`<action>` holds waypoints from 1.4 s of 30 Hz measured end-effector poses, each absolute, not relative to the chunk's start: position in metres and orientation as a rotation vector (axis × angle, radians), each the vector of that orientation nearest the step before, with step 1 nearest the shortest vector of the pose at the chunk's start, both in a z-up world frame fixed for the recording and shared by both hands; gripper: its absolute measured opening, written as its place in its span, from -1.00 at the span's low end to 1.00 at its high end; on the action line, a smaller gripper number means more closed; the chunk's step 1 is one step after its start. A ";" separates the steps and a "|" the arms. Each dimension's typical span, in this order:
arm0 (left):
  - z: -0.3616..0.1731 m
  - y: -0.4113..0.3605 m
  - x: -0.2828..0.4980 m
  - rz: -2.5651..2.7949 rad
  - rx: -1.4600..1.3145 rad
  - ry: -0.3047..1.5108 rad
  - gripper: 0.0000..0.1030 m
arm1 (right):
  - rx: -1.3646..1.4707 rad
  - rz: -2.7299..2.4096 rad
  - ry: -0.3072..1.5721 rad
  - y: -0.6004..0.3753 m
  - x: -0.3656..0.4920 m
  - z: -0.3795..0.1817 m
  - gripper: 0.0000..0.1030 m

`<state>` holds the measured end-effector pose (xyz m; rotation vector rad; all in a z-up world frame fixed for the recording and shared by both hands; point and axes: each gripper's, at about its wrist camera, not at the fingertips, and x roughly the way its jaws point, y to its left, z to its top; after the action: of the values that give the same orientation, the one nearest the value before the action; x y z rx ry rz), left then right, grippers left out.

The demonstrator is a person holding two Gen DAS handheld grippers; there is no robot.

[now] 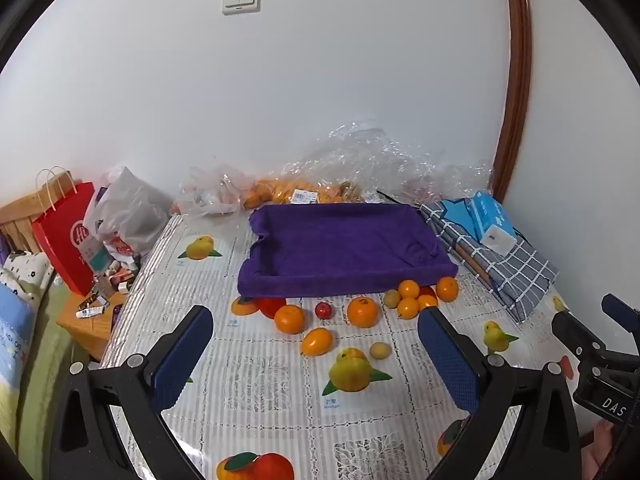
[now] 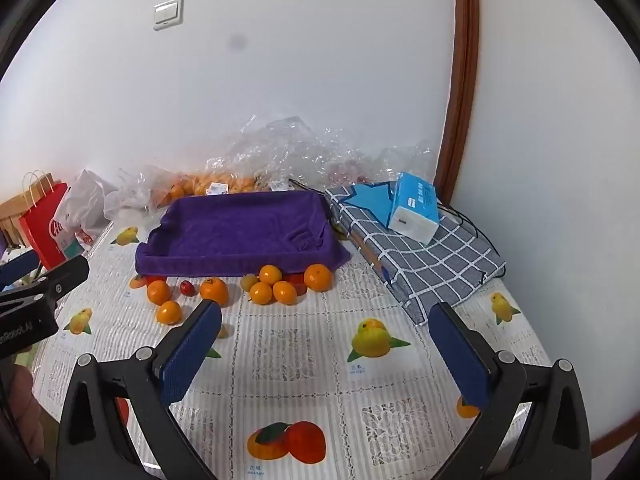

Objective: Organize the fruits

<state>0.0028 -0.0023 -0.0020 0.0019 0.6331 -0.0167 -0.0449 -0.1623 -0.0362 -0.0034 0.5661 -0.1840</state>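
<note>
A tray lined with purple cloth (image 1: 340,276) (image 2: 240,258) stands at the back of the table with nothing visible in it. Several loose fruits lie in front of it: oranges (image 1: 362,311) (image 2: 318,277), a small red fruit (image 1: 324,310) (image 2: 187,288), a small greenish fruit (image 1: 379,350) and a cluster of small oranges (image 1: 409,307) (image 2: 272,292). My left gripper (image 1: 316,360) is open and empty, above the table in front of the fruits. My right gripper (image 2: 326,344) is open and empty, to their right.
The table has a fruit-print cloth (image 2: 300,360). Clear plastic bags with more oranges (image 1: 288,192) lie by the wall. A checked cloth bag (image 2: 420,256) with a blue tissue pack (image 2: 414,208) lies at the right. A red paper bag (image 1: 64,236) stands at the left.
</note>
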 end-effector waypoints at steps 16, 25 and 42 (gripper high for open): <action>0.002 0.009 0.006 -0.063 -0.058 0.647 1.00 | 0.009 -0.162 0.568 -0.157 -0.049 -0.026 0.98; 0.002 0.009 0.005 -0.061 -0.050 0.638 1.00 | 0.006 -0.150 0.576 -0.154 -0.046 -0.026 0.98; 0.004 0.009 -0.002 -0.081 -0.051 0.627 1.00 | -0.009 -0.142 0.569 -0.147 -0.047 -0.029 0.98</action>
<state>-0.0016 0.0086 0.0039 -0.0506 0.6272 -0.0810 -0.0474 -0.1466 -0.0292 -0.0094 0.5692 -0.1417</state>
